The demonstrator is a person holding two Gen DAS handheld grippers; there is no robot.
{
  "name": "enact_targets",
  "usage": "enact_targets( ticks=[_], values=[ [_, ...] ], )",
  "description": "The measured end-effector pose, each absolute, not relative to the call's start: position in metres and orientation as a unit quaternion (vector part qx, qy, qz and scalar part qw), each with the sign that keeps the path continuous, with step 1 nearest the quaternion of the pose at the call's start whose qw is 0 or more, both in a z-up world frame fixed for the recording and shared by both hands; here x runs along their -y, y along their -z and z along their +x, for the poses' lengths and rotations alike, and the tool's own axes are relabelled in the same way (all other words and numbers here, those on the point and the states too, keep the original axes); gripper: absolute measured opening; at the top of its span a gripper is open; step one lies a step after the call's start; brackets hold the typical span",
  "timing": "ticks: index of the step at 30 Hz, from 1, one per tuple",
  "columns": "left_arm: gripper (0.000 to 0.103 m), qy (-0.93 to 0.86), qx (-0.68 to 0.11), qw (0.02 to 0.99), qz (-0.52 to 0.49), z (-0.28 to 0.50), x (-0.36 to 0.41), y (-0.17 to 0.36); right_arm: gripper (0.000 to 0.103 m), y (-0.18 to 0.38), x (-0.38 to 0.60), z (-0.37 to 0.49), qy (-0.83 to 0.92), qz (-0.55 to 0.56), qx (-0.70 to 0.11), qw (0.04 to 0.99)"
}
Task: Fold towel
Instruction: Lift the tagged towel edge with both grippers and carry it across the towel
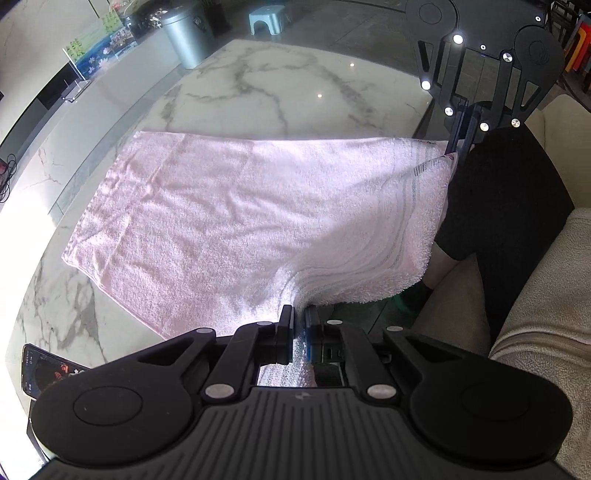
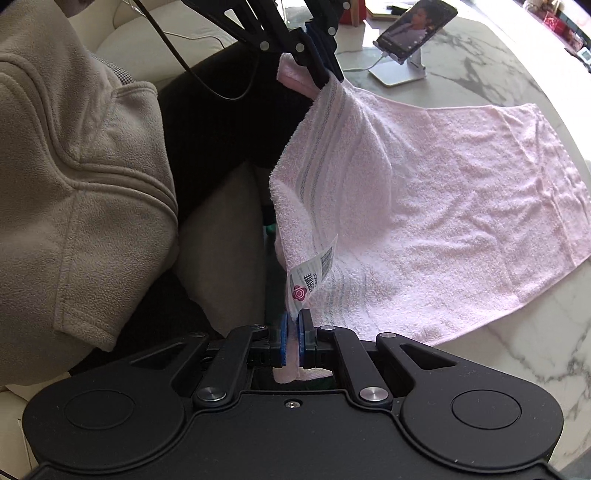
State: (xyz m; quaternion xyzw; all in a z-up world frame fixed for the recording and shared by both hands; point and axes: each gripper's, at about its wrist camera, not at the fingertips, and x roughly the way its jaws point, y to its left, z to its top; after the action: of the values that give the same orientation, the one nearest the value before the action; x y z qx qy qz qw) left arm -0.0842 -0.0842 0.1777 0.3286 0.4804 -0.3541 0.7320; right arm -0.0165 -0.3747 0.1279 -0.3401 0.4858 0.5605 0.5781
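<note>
A pale pink towel (image 1: pixel 229 218) lies spread on the white marble table (image 1: pixel 258 96), its near striped edge lifted off the table edge. My left gripper (image 1: pixel 299 314) is shut on one near corner of the towel. My right gripper (image 2: pixel 293 321) is shut on the other near corner, beside a white care label (image 2: pixel 314 269). The towel (image 2: pixel 461 206) sags between both grippers. The right gripper shows in the left wrist view (image 1: pixel 460 144); the left gripper shows in the right wrist view (image 2: pixel 325 74).
A phone on a white stand (image 2: pixel 406 33) sits on the table beyond the towel; it also shows in the left wrist view (image 1: pixel 44 369). The person's dark trousers (image 1: pixel 498 206) and beige fleece (image 2: pixel 74 166) are close by. A grey bin (image 1: pixel 184 37) stands beyond the table.
</note>
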Motion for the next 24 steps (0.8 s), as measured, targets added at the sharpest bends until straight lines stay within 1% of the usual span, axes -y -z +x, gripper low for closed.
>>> enact_targets(
  ticks=[7,14,21,24],
  values=[
    [0.005,0.355,-0.476,0.729,0.339,-0.048,0.085,-0.206,0.004,-0.165,0.396,-0.002,-0.560,-0.316,-0.494,0.585],
    [0.005,0.323,-0.469,0.743,0.351,-0.006,0.065,-0.217,0.004,-0.202,0.415,0.051,-0.507,-0.341,-0.467,0.639],
    [0.005,0.286,-0.451,0.765,0.361,0.051,0.053,-0.225,0.004,-0.221,0.408,0.107,-0.445,-0.367,-0.442,0.687],
    [0.005,0.298,-0.452,0.769,0.341,0.061,0.045,-0.229,0.004,-0.214,0.396,0.126,-0.430,-0.367,-0.446,0.694]
  ],
)
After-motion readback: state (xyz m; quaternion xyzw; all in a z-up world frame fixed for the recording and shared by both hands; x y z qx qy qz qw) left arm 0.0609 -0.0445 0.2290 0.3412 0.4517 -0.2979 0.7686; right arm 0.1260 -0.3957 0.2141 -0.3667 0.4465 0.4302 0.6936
